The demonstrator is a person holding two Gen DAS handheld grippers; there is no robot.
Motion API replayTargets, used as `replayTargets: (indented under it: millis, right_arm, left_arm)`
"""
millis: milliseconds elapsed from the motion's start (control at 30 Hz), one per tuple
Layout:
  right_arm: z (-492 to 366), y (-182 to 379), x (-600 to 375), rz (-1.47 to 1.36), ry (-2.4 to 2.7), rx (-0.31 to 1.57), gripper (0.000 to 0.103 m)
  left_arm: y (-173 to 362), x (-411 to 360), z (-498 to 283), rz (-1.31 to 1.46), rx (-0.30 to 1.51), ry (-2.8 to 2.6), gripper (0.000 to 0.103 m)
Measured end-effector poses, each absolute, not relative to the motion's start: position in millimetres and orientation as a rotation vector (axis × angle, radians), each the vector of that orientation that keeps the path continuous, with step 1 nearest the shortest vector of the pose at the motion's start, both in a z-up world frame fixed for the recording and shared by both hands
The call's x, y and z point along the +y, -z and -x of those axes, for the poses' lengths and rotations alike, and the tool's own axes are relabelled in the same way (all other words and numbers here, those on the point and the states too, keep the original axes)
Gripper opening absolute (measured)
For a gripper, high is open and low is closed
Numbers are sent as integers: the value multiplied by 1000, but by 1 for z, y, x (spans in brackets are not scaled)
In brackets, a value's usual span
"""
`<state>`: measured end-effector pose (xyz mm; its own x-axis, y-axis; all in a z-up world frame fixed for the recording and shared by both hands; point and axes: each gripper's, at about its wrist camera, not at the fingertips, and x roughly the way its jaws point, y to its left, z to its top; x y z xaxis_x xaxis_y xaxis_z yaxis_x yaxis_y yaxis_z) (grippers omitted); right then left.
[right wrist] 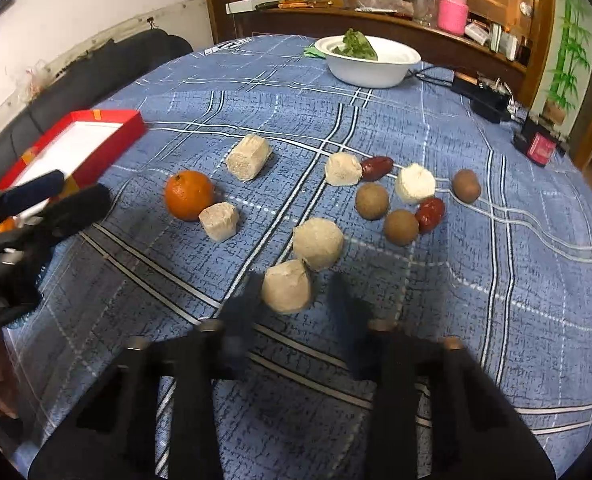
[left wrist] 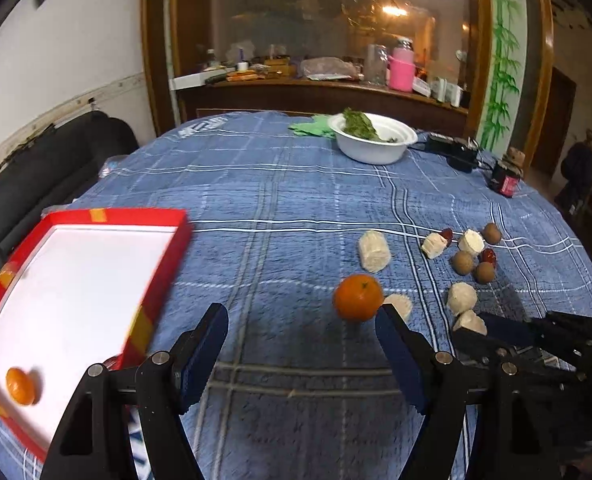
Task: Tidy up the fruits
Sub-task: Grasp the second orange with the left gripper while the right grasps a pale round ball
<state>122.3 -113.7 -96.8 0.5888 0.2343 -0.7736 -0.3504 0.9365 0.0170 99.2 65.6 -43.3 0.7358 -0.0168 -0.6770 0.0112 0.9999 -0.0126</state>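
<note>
Two oranges showing: one (left wrist: 21, 385) sits in the red tray (left wrist: 158, 276) at the table's left edge, another (left wrist: 358, 297) just ahead of the left gripper (left wrist: 302, 322), jaws wide open, empty. Right gripper (right wrist: 294, 292) is open around a pale chunk (right wrist: 287, 292). No readable writing anywhere.

One orange (left wrist: 21, 386) sits in the box (left wrist: 158, 280), left of the left gripper (left wrist: 302, 326). Another orange (left wrist: 358, 297) lies ahead to the right, with the bowl (left wrist: 372, 148) far behind it.

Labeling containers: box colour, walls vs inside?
Box: red walls with orange-yellow patches, white inside. Left wrist view shows it best.
</note>
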Motion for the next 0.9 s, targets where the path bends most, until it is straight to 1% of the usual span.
replayTargets:
  millis: [267,300,333,400,433,633,900]
  right_arm:
    - [-124,97,-132,53,-362,880,23]
    - [-124,98,-132,50,-365,880,23]
    - [-124,98,-133,47,-369,881,23]
    - [-125,98,-134,35,-378,882,23]
    - [-125,98,-135,31,-381,883,23]
    - [-125,98,-135,28,-385,883,23]
    - [-118,92,-129,53,-381,858,23]
  left_arm:
    - [58,37,-140,-6,781,50,75]
    - [60,35,-144,-8,789,48,73]
    - [63,35,-145,-9,800,47,59]
    - [69,38,-150,40,845,76,38]
    - [70,39,-150,43,850,67,34]
    - [69,51,-133,76,843,84,32]
    - [48,81,-72,152,780,55,32]
